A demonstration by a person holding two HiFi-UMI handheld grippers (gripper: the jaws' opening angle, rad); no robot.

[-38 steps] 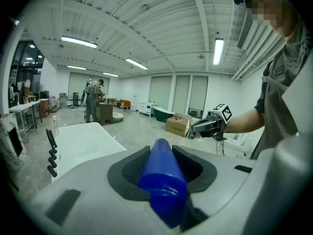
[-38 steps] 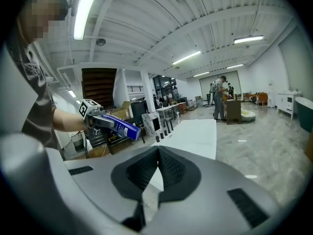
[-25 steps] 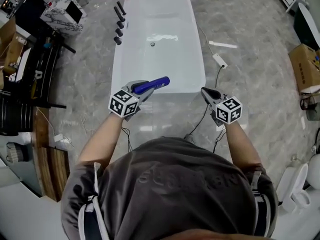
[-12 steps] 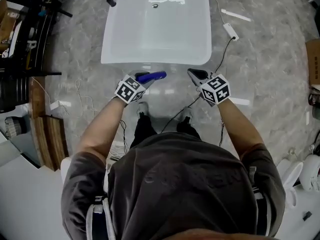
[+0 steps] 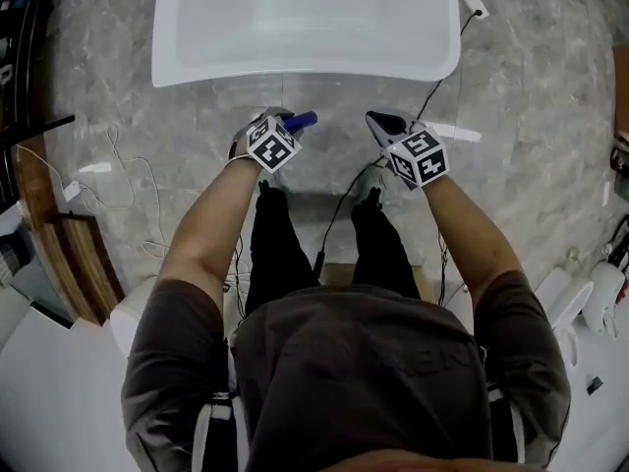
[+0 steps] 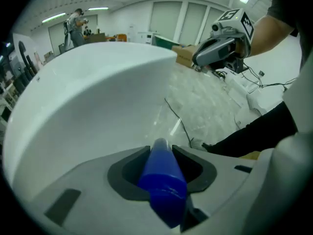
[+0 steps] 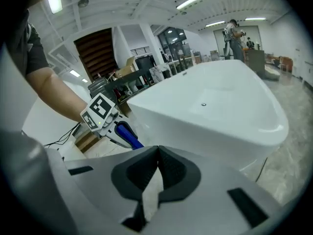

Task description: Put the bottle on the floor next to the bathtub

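left gripper (image 5: 282,123): part-open, clamped on bottle (image 5: 303,119) | right gripper (image 5: 379,121): closed, empty | we lower onto floor (image 5: 324,180) beside bathtub (image 5: 305,70), seat base flat, then release

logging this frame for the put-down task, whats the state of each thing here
blue plastic bottle: clamped in the left gripper, lying roughly level, off the floor, not yet set down
left gripper: shut on the bottle
right gripper: jaws together, holding nothing
white bathtub: standing on the marbled floor, empty
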